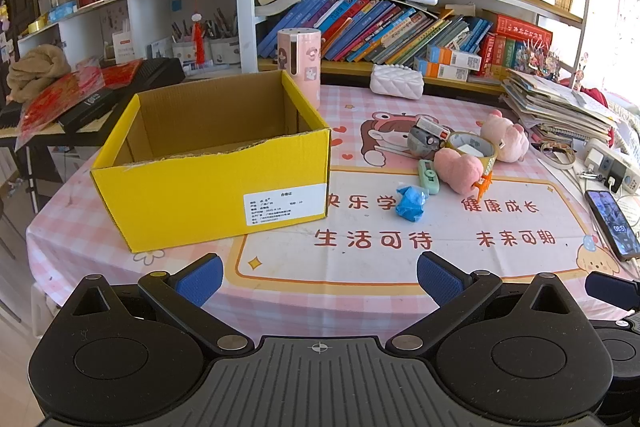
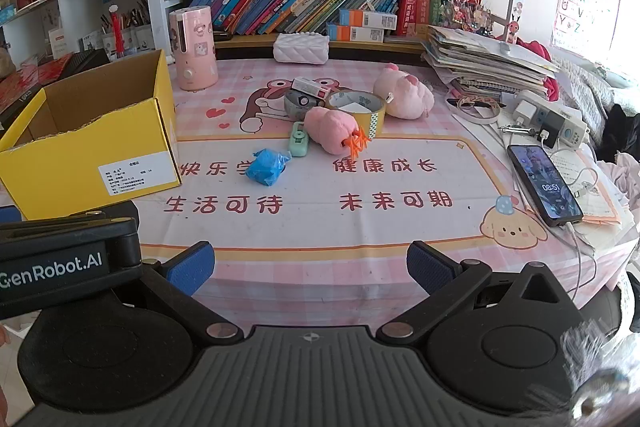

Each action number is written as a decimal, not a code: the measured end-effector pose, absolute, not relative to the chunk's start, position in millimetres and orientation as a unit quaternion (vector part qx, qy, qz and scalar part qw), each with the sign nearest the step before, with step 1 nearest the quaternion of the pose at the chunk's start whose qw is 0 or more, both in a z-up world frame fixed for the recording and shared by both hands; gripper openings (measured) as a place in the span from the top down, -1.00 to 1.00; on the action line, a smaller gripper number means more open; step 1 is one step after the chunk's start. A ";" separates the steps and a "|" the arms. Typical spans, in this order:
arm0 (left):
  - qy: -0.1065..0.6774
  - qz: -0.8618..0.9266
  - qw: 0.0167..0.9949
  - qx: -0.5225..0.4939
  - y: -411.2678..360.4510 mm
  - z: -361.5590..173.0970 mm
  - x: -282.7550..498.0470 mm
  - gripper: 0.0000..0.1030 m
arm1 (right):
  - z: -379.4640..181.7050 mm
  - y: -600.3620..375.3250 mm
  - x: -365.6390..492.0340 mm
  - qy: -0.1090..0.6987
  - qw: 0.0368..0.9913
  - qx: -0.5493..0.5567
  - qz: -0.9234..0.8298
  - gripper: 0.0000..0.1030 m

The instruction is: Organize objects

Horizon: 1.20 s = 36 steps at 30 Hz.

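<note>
An open yellow cardboard box [image 1: 208, 183] [image 2: 92, 151] stands on the left of the table, and no contents show inside it. A cluster of small items lies mid-table: a blue crumpled bag [image 1: 411, 203] [image 2: 267, 166], a mint green gadget [image 1: 428, 175] [image 2: 298, 139], a pink plush [image 1: 460, 169] [image 2: 332, 127] with orange feet, a tape roll [image 1: 474, 147] [image 2: 358, 107], a grey round item [image 1: 424, 141], a small white and red box [image 2: 311, 85] and a second pink plush [image 1: 505, 137] [image 2: 404, 89]. My left gripper [image 1: 320, 279] and right gripper [image 2: 310, 267] hover open near the table's front edge, empty.
A pink canister [image 2: 193, 49] and a white quilted pouch [image 2: 301, 47] stand at the back. A paper stack [image 2: 484, 63], a power strip [image 2: 552, 125] and a phone on a cable [image 2: 546, 185] crowd the right side. Bookshelves rise behind.
</note>
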<state>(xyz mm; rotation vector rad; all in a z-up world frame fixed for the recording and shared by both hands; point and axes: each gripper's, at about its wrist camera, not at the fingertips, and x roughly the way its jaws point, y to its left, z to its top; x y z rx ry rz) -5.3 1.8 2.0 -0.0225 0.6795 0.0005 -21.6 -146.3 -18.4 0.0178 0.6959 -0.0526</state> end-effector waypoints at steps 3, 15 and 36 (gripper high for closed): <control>0.333 0.000 0.943 -0.010 1.1 3.0 -5.3 -1.00 | -18.1 -146.8 -22.5 0.341 0.940 0.009 -0.026 -1.00; 0.333 -0.001 0.943 -0.010 -1.0 3.5 -5.2 -1.00 | -16.9 -148.1 -21.8 0.340 0.940 0.008 -0.026 -1.00; 0.303 -0.018 0.953 0.001 -11.4 9.6 19.9 -1.00 | -11.7 -160.9 3.8 0.336 0.941 0.005 -0.039 -1.00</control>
